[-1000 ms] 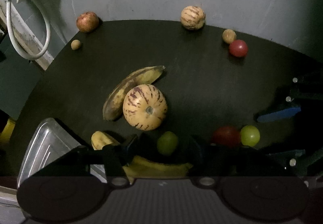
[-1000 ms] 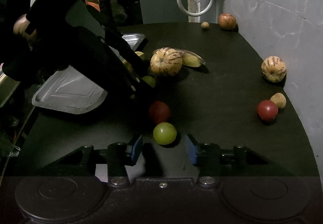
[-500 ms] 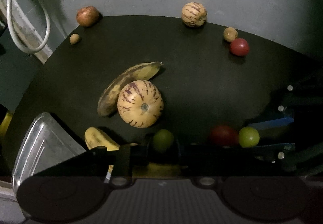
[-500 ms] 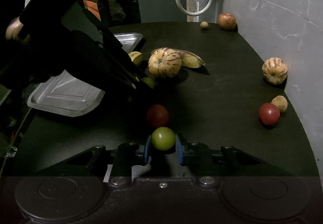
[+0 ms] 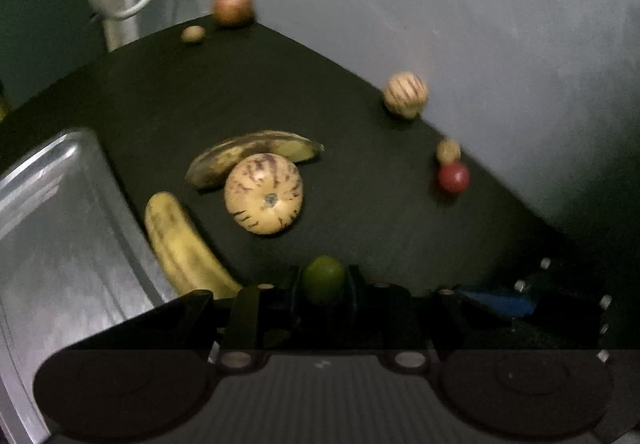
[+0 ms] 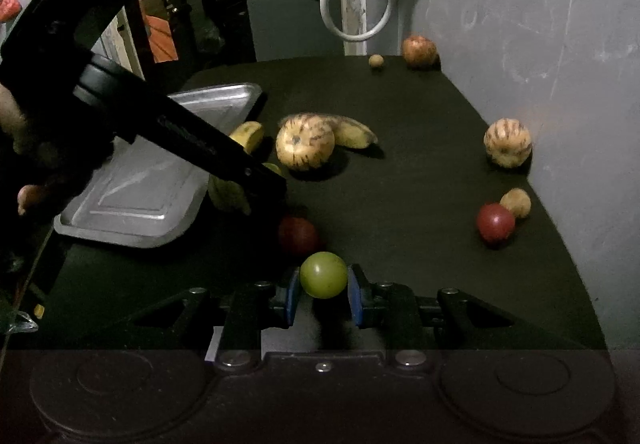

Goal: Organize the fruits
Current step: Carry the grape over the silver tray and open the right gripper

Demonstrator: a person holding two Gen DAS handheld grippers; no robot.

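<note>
1. The fruit sits on a dark round table (image 6: 400,204) pushed against a grey plastered wall (image 6: 540,24), which fills the right side of the right wrist view. Shelves with clutter and a looped white hose (image 6: 356,4) show at the top of the frame.
2. A metal tray (image 6: 132,204) lies at the table's left edge, left of centre in that view.
3. The right gripper (image 6: 323,294), at lower centre, has clamped its blue pads on a green round fruit (image 6: 323,274); a red one (image 6: 298,235) lies just beyond it on the table.
4. The left gripper (image 5: 323,288), at lower centre of its own blurred view, is closed on a darker green fruit (image 5: 323,278).
5. One banana (image 5: 184,244) runs from the lower centre up toward the left, along the tray's rim. The other banana (image 5: 256,156) lies almost level across the frame, tip pointing right, touching a striped melon (image 5: 263,198) in front.
6. A second striped melon (image 5: 405,94), a small tan fruit (image 5: 448,150), another red fruit (image 5: 453,177) and an apple (image 5: 233,7) lie along the wall side.
</note>
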